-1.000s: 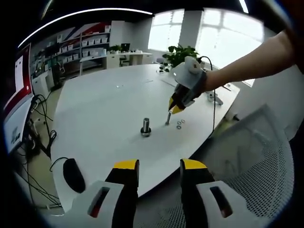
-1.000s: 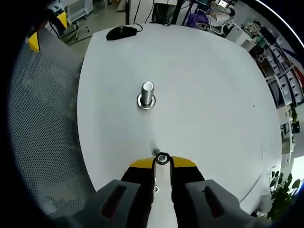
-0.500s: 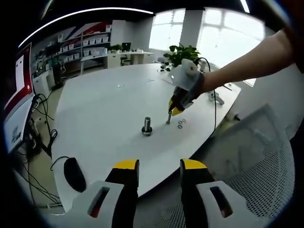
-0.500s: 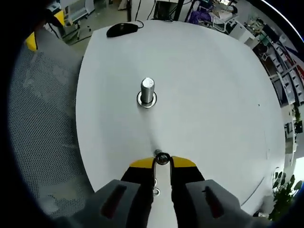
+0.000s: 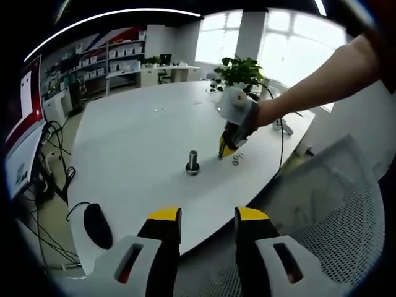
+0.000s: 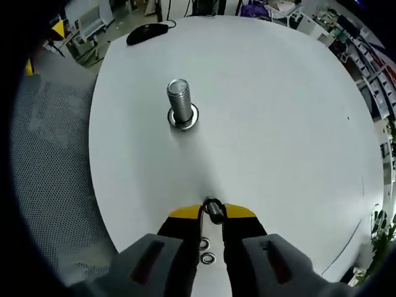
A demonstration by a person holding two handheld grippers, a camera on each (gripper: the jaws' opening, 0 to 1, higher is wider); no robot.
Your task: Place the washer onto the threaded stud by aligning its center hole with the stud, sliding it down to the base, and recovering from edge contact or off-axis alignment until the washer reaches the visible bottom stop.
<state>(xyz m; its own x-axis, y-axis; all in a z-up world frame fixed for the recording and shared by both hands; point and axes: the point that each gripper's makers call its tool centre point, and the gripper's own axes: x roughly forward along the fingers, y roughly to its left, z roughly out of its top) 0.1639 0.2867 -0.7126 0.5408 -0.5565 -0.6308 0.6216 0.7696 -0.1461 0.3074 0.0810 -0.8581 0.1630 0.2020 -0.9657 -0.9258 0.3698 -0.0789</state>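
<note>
In the right gripper view, the right gripper (image 6: 213,211) had its yellow-tipped jaws drawn nearly together, pinching a small metal washer (image 6: 212,207) that stood up on edge between the tips. Straight ahead of those jaws, well apart from the washer, the threaded stud (image 6: 180,104) stood upright on the white table (image 6: 278,111), with a flat metal ring around its foot. Just behind the jaw tips, seen through the narrow gap between them, two spare washers (image 6: 206,250) lay flat on the table. A black mouse (image 6: 143,32) sat at the far edge, beyond the stud. In the left gripper view, the left gripper (image 5: 208,218) hung off the near edge of the table with its jaws parted and nothing between them. Ahead of it the right gripper (image 5: 226,147) pointed down at the table just right of the stud (image 5: 193,162), a person's bare forearm (image 5: 315,80) behind it.
</note>
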